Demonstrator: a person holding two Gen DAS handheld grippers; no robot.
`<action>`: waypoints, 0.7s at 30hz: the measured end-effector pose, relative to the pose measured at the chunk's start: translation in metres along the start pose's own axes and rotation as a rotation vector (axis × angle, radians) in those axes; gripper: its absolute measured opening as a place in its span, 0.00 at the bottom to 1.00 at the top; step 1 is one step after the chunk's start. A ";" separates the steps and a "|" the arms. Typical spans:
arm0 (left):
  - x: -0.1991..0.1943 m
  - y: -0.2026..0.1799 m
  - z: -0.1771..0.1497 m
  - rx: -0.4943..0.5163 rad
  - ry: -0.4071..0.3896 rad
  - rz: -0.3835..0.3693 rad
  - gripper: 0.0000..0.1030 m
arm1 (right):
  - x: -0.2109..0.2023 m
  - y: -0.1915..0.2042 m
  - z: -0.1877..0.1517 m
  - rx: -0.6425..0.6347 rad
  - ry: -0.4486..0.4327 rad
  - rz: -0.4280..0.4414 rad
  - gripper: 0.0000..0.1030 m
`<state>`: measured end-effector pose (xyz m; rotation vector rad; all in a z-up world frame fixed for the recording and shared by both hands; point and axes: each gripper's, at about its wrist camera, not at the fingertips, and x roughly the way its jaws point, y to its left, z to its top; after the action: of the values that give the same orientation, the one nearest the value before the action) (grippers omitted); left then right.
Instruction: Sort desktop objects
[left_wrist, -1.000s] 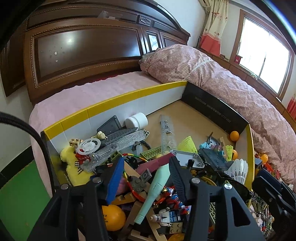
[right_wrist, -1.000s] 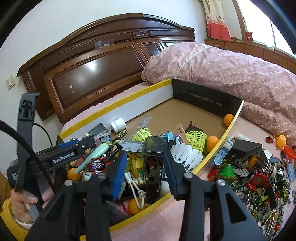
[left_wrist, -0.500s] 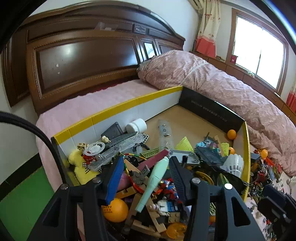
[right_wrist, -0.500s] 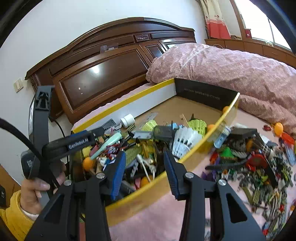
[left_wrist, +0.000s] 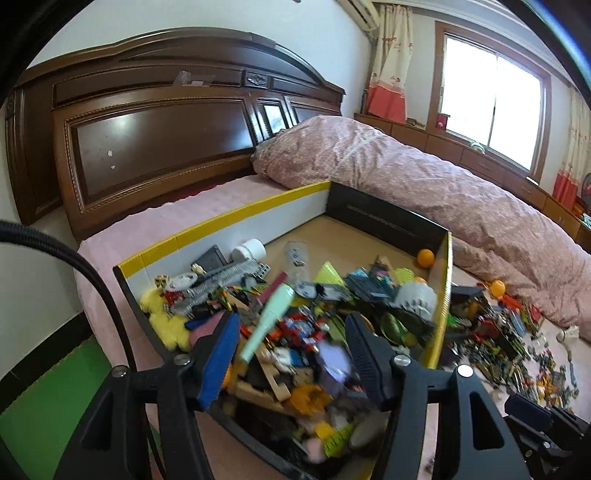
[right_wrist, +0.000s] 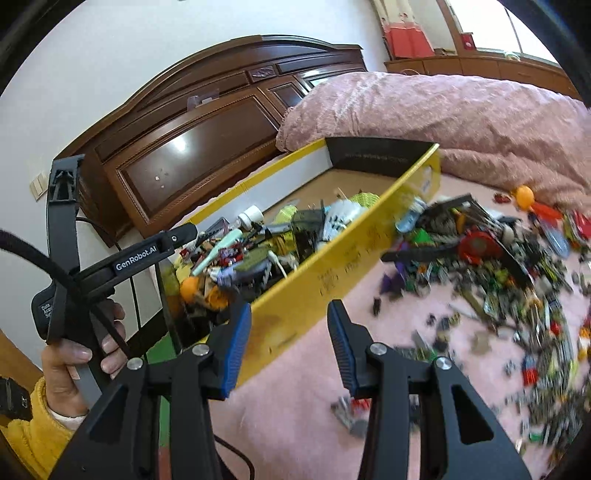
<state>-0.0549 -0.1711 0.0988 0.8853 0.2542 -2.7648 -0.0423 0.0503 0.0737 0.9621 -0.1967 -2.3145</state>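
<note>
A yellow-rimmed cardboard box (left_wrist: 236, 218) on the bed holds a heap of toys: a pale green pin (left_wrist: 267, 315), a white bottle (left_wrist: 249, 250), an orange ball (left_wrist: 425, 257), a shuttlecock (left_wrist: 415, 298). My left gripper (left_wrist: 291, 354) is open and empty above the box's near end. My right gripper (right_wrist: 290, 341) is open and empty, outside the box's yellow side wall (right_wrist: 332, 273). A spread of small loose pieces (right_wrist: 498, 273) lies on the pink sheet right of the box. The left gripper's body (right_wrist: 122, 258) shows in the right wrist view.
A rolled pink quilt (left_wrist: 424, 177) lies along the far side of the bed. A dark wooden headboard (left_wrist: 166, 136) stands behind. An orange ball (right_wrist: 524, 195) rests by the quilt. A green floor (left_wrist: 44, 398) lies left of the bed.
Both grippers have pulled back and up from the box. The right gripper has moved from over the box to outside its yellow wall. Both stay open.
</note>
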 end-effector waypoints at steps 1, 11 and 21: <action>-0.003 -0.003 -0.003 0.004 0.002 -0.005 0.59 | -0.005 -0.001 -0.005 0.004 -0.003 -0.007 0.43; -0.027 -0.043 -0.034 0.072 0.024 -0.053 0.59 | -0.053 -0.015 -0.036 0.031 -0.028 -0.085 0.44; -0.047 -0.076 -0.059 0.096 0.050 -0.109 0.59 | -0.101 -0.029 -0.065 0.033 -0.086 -0.213 0.51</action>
<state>-0.0051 -0.0770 0.0861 0.9931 0.1851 -2.8789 0.0432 0.1400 0.0763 0.9398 -0.1747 -2.5574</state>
